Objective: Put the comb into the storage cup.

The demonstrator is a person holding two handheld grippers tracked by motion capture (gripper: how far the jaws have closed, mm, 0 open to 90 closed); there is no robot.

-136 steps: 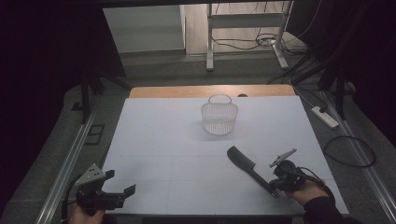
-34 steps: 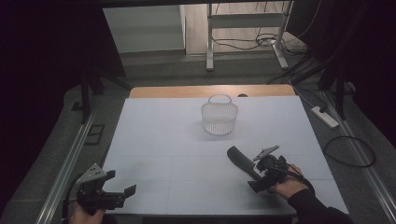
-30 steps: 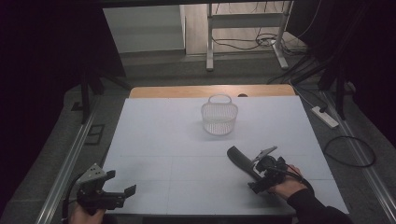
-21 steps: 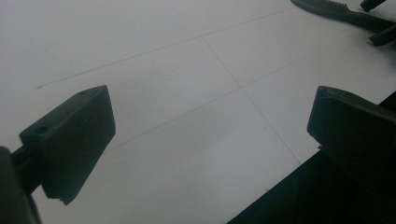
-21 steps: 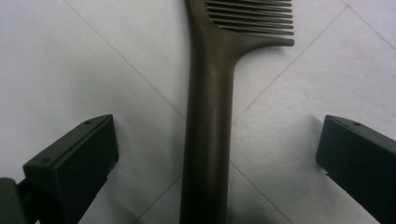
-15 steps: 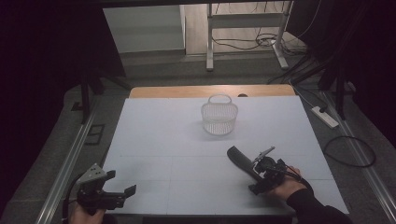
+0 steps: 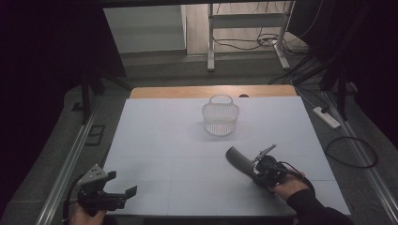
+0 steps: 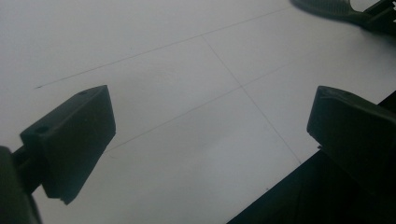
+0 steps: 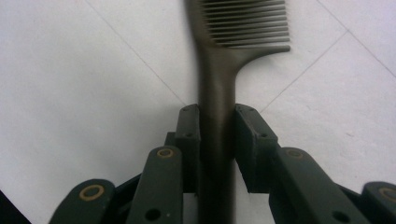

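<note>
Right gripper view cuts off the comb's (image 9: 219, 84) teeth.

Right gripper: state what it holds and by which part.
The right gripper, whose jaws have just been closing, holds a dark comb by its handle, just below the teeth. The left gripper holds nothing.

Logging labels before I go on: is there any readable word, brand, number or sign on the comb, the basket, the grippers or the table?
None: no readable text on the comb, basket, table, left gripper or right gripper, which has just closed its jaws on the comb's handle.
</note>
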